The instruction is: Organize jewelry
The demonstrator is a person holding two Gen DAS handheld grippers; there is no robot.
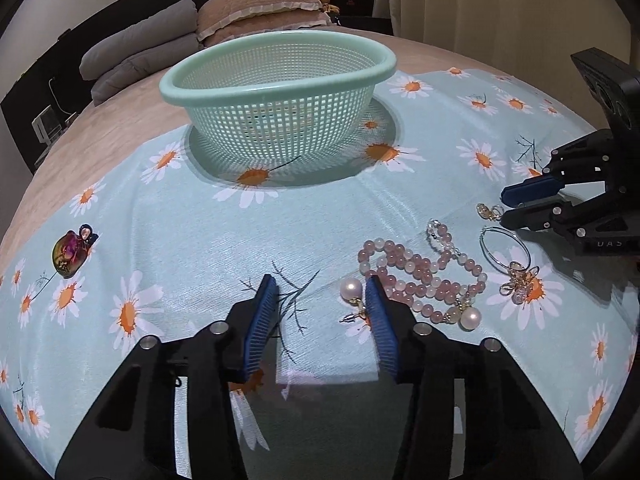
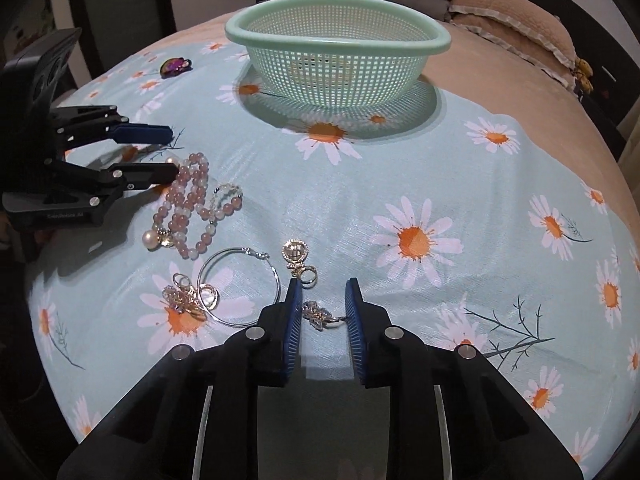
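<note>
Right between the blue ribbed pads of the right gripper (image 2: 323,304) sits a small crystal-and-gold charm earring (image 2: 318,315), with the jaws spread on either side of it and not touching yet, so I'd say it's lined up for a pinch. Just ahead of that lies a round gold pendant earring (image 2: 297,255), and beside it a thin silver hoop (image 2: 239,285) with a tangled gold butterfly cluster (image 2: 191,299) on the daisy print. Further over, the pink and white bead bracelet (image 1: 420,276) is heaped up with a pearl drop earring (image 1: 351,291) at one end and another pearl (image 1: 469,317) at the other. The left gripper (image 1: 322,300) hangs wide open, its one pad right up against that first pearl, holding nothing. All of it rests on the pale blue daisy tablecloth (image 1: 200,248), probably spread out so pieces are easy to pick singly. Farther back stands the mint green mesh plastic basket (image 1: 280,96), which looks empty, though the mesh makes the bottom hard to read. Off alone is an iridescent purple brooch thing (image 1: 72,254); can't really tell what it is.
</note>
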